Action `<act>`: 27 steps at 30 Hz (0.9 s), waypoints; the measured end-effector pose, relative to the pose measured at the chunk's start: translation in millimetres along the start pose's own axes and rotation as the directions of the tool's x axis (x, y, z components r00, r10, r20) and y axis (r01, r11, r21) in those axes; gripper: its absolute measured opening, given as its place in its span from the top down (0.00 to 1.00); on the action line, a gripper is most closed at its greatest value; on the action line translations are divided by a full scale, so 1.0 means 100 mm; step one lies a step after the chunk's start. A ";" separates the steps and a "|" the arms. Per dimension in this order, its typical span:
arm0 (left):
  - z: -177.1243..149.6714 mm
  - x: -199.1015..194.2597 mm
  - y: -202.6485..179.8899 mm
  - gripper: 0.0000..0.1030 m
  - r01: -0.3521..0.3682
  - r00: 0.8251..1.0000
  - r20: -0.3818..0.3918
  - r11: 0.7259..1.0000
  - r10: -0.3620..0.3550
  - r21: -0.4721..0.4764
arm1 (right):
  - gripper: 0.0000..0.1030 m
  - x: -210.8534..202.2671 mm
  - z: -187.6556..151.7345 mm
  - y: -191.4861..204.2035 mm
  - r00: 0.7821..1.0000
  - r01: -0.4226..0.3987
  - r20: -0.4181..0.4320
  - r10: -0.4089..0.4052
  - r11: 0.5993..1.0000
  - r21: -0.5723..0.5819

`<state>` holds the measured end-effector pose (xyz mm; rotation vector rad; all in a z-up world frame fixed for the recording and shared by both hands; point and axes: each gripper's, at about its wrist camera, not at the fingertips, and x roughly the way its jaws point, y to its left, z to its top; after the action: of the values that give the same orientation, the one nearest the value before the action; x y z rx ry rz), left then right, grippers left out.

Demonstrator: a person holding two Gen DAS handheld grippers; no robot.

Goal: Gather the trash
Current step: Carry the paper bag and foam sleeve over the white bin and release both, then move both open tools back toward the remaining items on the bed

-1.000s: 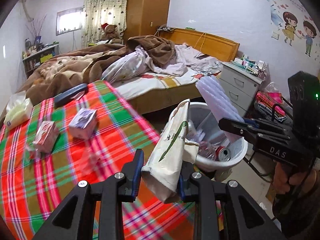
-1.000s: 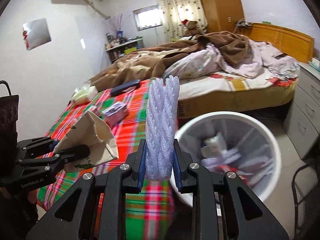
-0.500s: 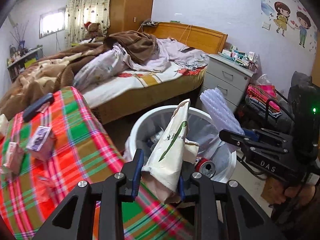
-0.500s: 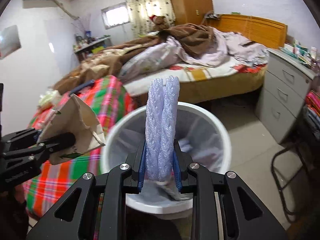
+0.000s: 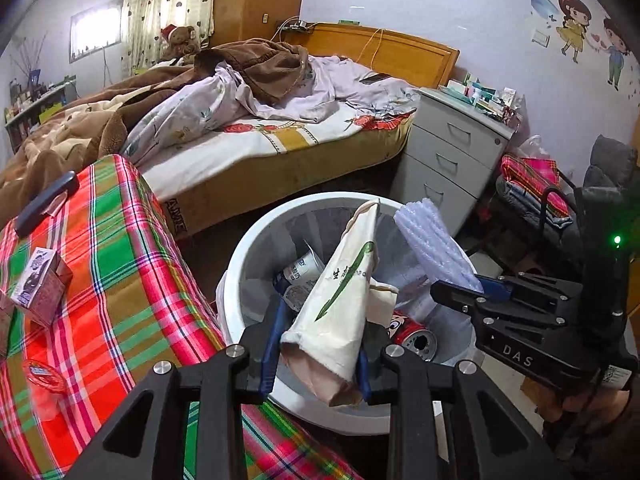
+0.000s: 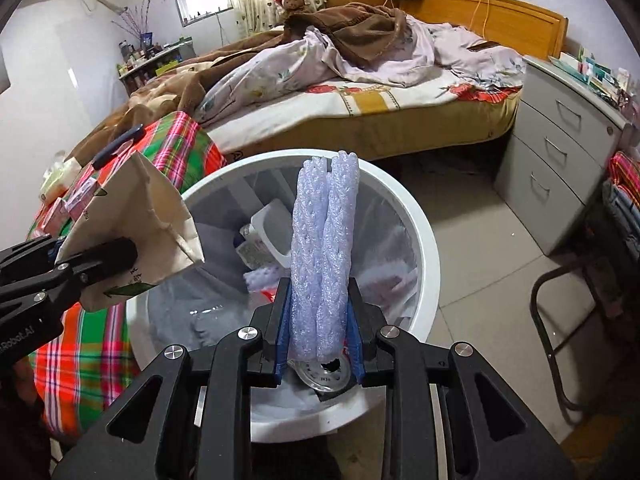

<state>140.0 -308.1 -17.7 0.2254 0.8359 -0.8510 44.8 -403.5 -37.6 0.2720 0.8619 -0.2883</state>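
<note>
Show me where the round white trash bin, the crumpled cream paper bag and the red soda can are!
Round white trash bin [image 6: 420, 216]: right wrist view, bare far rim.
Crumpled cream paper bag [image 5: 340, 300]: left wrist view, printed middle.
Red soda can [image 5: 414, 338]: left wrist view, silver top.

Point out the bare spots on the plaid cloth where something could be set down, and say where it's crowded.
On the plaid cloth, the broad middle stretch between the purple carton and the edge nearest the white bin is bare. So is the strip between the carton and the dark flat object. The far left is crowded: carton, red-lidded cup and other packets.
</note>
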 end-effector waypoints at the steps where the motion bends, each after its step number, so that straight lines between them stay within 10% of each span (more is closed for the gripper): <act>1: 0.01 0.00 0.00 0.65 -0.009 1.000 0.004 1.000 0.009 0.000 | 0.75 0.00 0.00 -0.02 1.000 0.000 0.002 0.000 1.000 0.003; 3: 0.02 -0.03 0.02 0.44 -0.010 1.000 0.018 1.000 0.010 -0.001 | 0.69 -0.01 0.01 -0.03 1.000 -0.003 0.006 0.003 1.000 0.009; 6: 0.02 -0.07 0.07 0.44 0.007 1.000 0.028 1.000 -0.006 -0.015 | 0.47 -0.03 0.02 -0.03 1.000 -0.003 0.016 0.003 1.000 0.013; 27: -0.17 -0.66 0.15 0.44 -0.072 0.990 0.116 0.997 0.075 -0.030 | 0.47 -0.33 0.04 0.21 0.994 -0.021 0.107 0.021 1.000 -0.003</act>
<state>117.3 -252.3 16.8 0.1806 0.7246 -0.7766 34.9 -381.1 -7.4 0.2614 0.7531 -0.2802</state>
